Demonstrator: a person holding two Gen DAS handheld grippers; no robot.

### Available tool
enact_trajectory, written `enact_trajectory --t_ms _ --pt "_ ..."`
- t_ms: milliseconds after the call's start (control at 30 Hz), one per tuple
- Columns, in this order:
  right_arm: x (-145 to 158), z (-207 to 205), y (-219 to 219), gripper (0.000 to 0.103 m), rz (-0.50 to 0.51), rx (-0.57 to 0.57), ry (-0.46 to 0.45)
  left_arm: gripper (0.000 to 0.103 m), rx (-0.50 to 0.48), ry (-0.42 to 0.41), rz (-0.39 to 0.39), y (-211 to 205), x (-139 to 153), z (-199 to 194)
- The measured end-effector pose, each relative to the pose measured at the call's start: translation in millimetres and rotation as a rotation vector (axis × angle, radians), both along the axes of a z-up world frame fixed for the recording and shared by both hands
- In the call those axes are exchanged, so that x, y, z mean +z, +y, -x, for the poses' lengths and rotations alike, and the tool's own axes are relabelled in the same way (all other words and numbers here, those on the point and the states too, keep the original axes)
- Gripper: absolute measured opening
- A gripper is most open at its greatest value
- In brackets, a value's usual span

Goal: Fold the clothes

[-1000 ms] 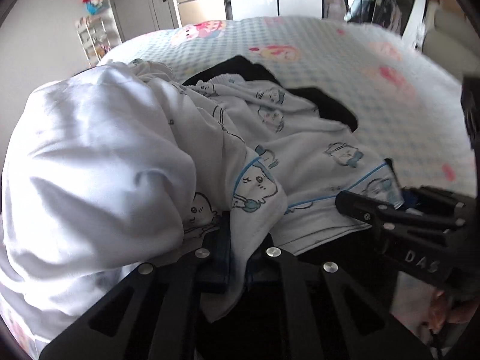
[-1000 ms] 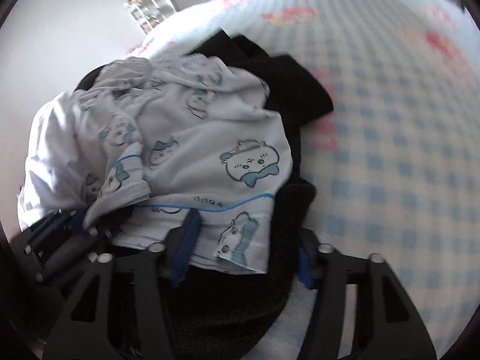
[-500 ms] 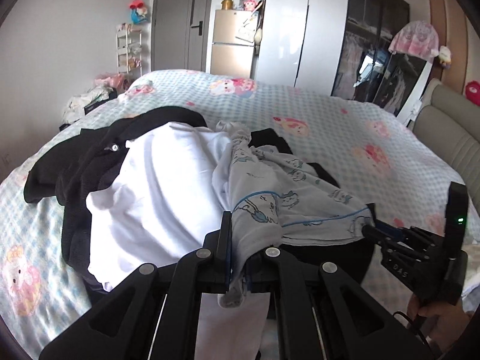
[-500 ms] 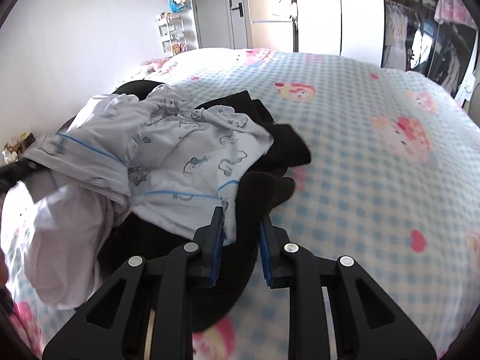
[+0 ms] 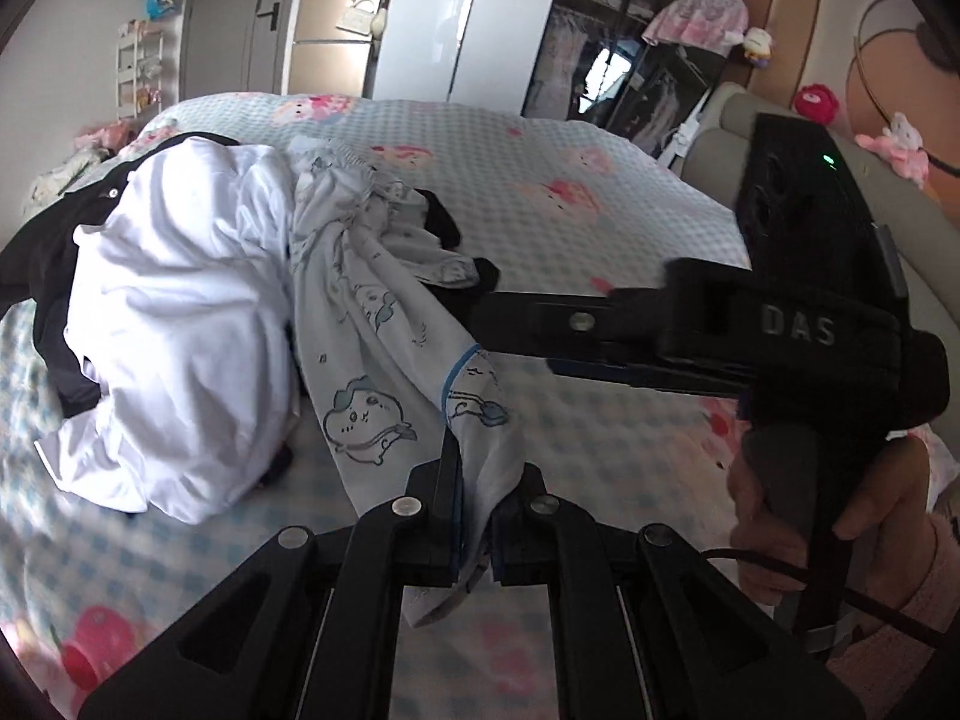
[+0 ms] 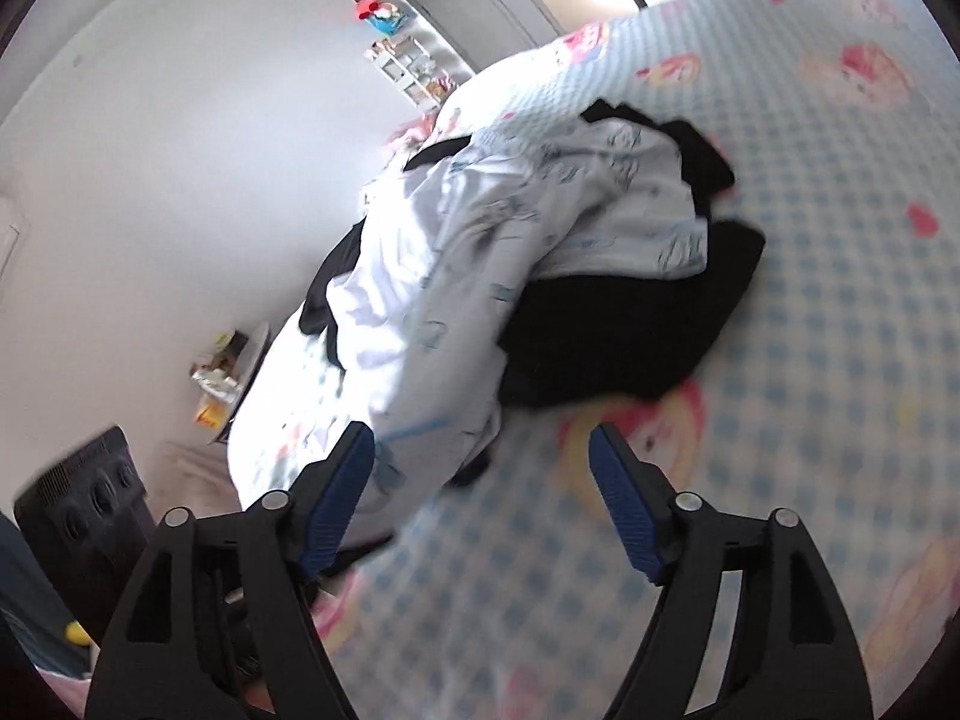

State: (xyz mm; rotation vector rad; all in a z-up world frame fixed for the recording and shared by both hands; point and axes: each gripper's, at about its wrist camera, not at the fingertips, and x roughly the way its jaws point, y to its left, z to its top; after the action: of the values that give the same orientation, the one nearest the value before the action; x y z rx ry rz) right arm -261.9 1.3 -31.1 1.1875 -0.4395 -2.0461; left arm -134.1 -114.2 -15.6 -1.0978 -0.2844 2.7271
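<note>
Cartoon-print garment (image 5: 372, 372) hangs stretched from the clothes pile (image 5: 180, 330) at ten o'clock on the bed (image 5: 570, 192), pinched in the left tool (image 5: 477, 516). Right tool (image 6: 480, 498) gapes empty; regrip a matching hem corner.

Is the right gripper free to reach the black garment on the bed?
Probably yes. The right gripper is open and empty, and the black garment lies just ahead on the bed with its near edge uncovered.
</note>
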Motion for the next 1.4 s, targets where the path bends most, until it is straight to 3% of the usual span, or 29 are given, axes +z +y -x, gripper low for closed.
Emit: enact_trajectory --t_ms 133,200,233,300,367,433,567,700,767,833,933,967,1000,1067,1233,1267,1333,1400 --pt "-11 -29 9 0.086 0.012 0.057 -0.083 0.006 -0.115 -0.038 -0.046 41 -3 -26" --pt "-27 -39 13 0.087 0.096 0.126 -0.181 0.006 -0.173 -0.056 -0.070 62 -5 -38" --pt "-41 -45 19 0.082 0.126 0.140 -0.244 0.006 -0.201 -0.066 -0.081 72 -5 -45" --pt "-55 -66 38 0.061 0.144 0.121 -0.277 0.006 -0.259 -0.085 -0.105 93 -7 -57" --pt "-53 -91 55 0.043 0.082 0.092 -0.217 0.006 -0.317 -0.104 -0.128 114 -9 -70" --pt "-48 -117 74 0.034 -0.011 0.044 -0.172 0.006 -0.374 -0.123 -0.151 135 -10 -83" --pt "-34 -154 108 0.031 -0.200 -0.076 -0.084 0.006 -0.498 -0.148 -0.189 177 -10 -104" --pt "-21 -184 152 0.031 -0.294 -0.240 -0.030 0.008 -0.594 -0.159 -0.193 217 -5 -121" --pt "-18 -194 177 0.031 -0.349 -0.310 -0.019 0.015 -0.615 -0.186 -0.184 229 -9 -121" --pt "-22 -201 202 0.032 -0.419 -0.369 -0.031 0.030 -0.577 -0.227 -0.189 223 -16 -116" --pt "-29 -211 240 0.036 -0.525 -0.458 -0.050 0.037 -0.476 -0.259 -0.210 193 -27 -109" --pt "-28 -213 247 0.038 -0.479 -0.453 -0.047 0.039 -0.426 -0.271 -0.229 177 -31 -110" --pt "-27 -212 244 0.043 -0.433 -0.435 -0.044 0.041 -0.370 -0.284 -0.255 157 -35 -113" --pt "-25 -209 233 0.065 -0.374 -0.382 -0.040 0.042 -0.251 -0.299 -0.305 123 -41 -107" --pt "-56 -206 197 0.074 -0.380 -0.326 -0.104 0.059 0.001 -0.317 -0.334 62 -57 -55" --pt "-63 -206 190 0.074 -0.382 -0.315 -0.117 0.061 -0.001 -0.322 -0.347 60 -62 -38" --pt "-76 -204 175 0.074 -0.386 -0.292 -0.143 0.079 -0.008 -0.333 -0.374 56 -70 -3" --pt "-88 -203 160 0.072 -0.390 -0.270 -0.169 0.082 0.026 -0.390 -0.368 60 -87 29"
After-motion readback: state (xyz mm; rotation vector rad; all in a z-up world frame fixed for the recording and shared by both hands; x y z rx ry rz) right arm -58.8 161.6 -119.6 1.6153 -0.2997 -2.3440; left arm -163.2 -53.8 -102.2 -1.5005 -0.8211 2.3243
